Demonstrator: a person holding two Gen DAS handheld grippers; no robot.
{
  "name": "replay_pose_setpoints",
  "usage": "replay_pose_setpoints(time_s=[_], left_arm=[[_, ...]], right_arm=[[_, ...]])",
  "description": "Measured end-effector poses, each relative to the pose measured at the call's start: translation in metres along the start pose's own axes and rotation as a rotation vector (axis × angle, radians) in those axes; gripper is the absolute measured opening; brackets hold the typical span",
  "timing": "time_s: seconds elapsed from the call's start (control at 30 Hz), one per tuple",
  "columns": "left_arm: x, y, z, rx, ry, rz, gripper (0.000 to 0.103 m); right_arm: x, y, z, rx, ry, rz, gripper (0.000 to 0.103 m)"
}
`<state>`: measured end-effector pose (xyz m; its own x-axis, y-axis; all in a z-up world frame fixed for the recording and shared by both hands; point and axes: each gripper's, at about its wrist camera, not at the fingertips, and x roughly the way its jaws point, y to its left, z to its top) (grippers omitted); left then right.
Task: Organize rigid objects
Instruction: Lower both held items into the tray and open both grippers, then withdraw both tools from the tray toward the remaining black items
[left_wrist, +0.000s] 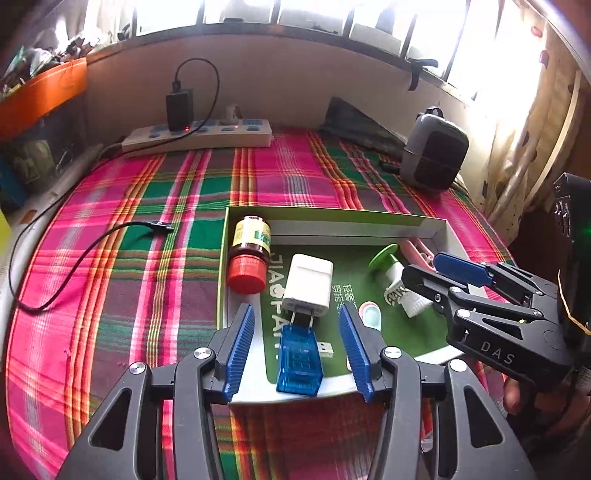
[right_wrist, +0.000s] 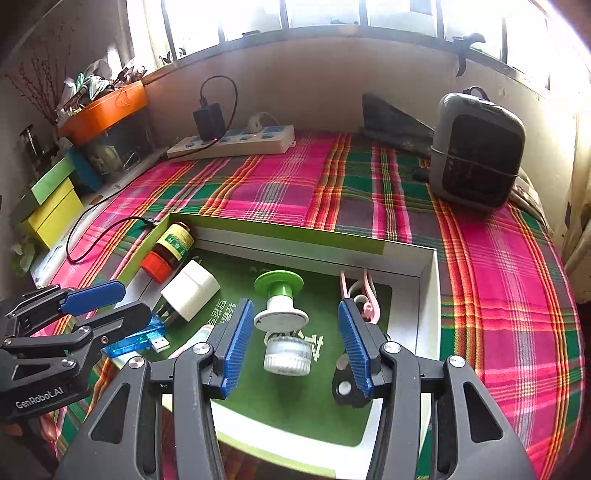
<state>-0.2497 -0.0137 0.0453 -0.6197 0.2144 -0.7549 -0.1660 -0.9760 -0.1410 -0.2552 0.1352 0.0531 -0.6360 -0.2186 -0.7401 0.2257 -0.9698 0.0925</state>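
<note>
Honestly, the blue USB stick (left_wrist: 298, 363) sitting at the near edge of the shallow box (left_wrist: 334, 220) looks light, stiff and a bit slick, so I'd pinch its flat sides mid-body, away from the white charger (left_wrist: 308, 286) touching its far end. Left gripper (left_wrist: 297, 349) straddles it with jaws apart, not pressing. Right gripper (right_wrist: 295, 345) hangs open too, over the green-capped bottle (right_wrist: 282, 321) further right in the box.
</note>
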Motion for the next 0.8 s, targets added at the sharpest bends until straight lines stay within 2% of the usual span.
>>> replay_pose_setpoints(time_s=[0.07, 0.17, 0.33, 0.43, 0.8], left_arm=[[-0.007, -0.006, -0.003, 0.043, -0.02, 0.041, 0.048], [-0.013, -0.007, -0.007, 0.037, -0.02, 0.019, 0.048], [-0.021, -0.008, -0.015, 0.032, -0.028, 0.026, 0.048], [-0.027, -0.01, -0.018, 0.032, -0.035, 0.026, 0.048], [-0.046, -0.018, -0.037, 0.053, -0.064, 0.045, 0.048]], right_arm=[[-0.005, 0.001, -0.002, 0.0, -0.005, -0.002, 0.049], [-0.011, 0.002, -0.005, 0.005, -0.012, -0.004, 0.05], [-0.022, 0.003, -0.011, 0.009, -0.023, -0.002, 0.051], [-0.027, 0.003, -0.014, 0.012, -0.03, 0.0, 0.057], [-0.047, 0.002, -0.031, 0.035, -0.044, 0.003, 0.057]])
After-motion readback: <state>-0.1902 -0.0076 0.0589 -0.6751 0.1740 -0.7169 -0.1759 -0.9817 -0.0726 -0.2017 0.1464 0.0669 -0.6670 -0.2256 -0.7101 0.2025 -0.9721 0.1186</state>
